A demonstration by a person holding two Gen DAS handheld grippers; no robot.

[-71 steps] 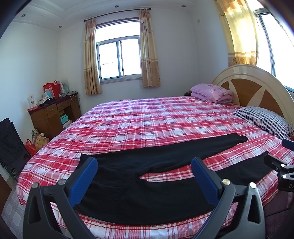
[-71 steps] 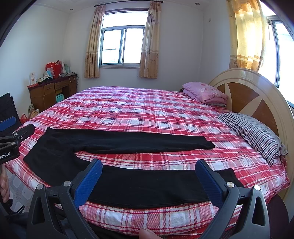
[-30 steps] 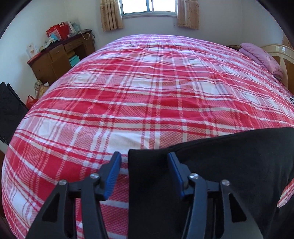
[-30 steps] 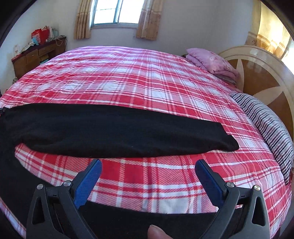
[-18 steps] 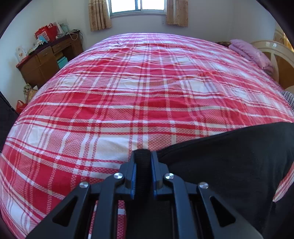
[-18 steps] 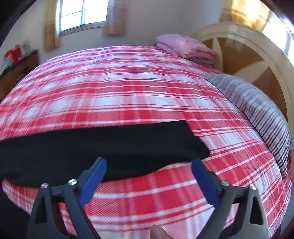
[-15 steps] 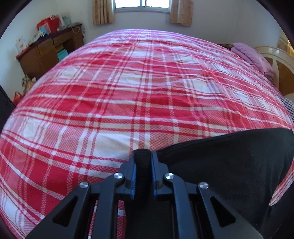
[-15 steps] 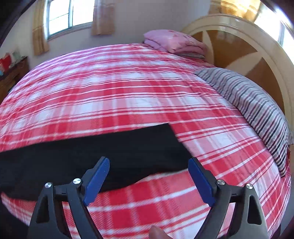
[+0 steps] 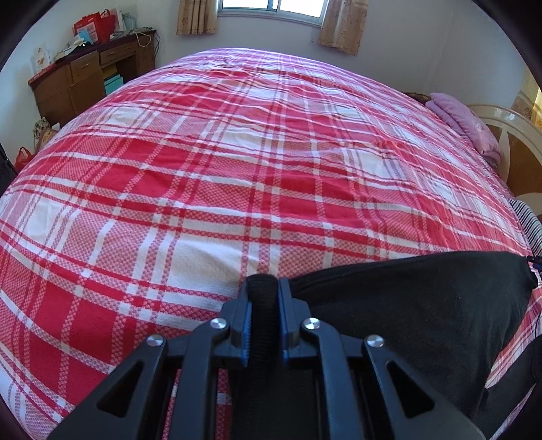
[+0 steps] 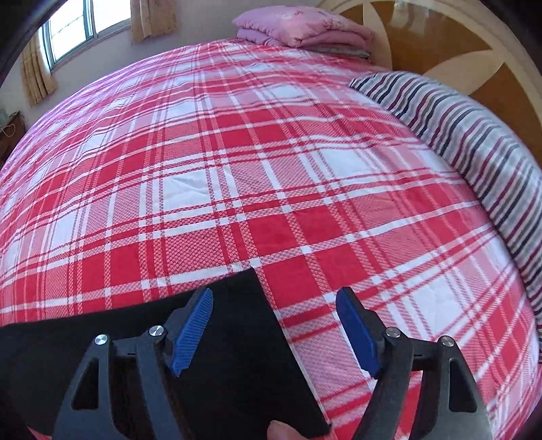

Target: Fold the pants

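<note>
The black pants (image 9: 423, 311) lie on a bed with a red and white plaid cover (image 9: 237, 169). My left gripper (image 9: 264, 304) is shut on a bunched corner of the pants at the waist end; the fabric spreads away to the right. In the right wrist view my right gripper (image 10: 274, 325) is open and hangs just over the hem end of a black pant leg (image 10: 237, 355). The hem edge runs between its two blue pads (image 10: 193, 331), with the plaid cover (image 10: 271, 169) beyond.
A striped pillow (image 10: 474, 142) lies at the right before a wooden headboard (image 10: 440, 44). A folded pink blanket (image 10: 301, 30) sits at the far corner. A wooden desk (image 9: 91, 78) with clutter stands at the far left by the curtained window.
My left gripper closed on the waist corner of the pants and has held it since. My right gripper moved right along the leg to its hem end and narrowed somewhat, still open.
</note>
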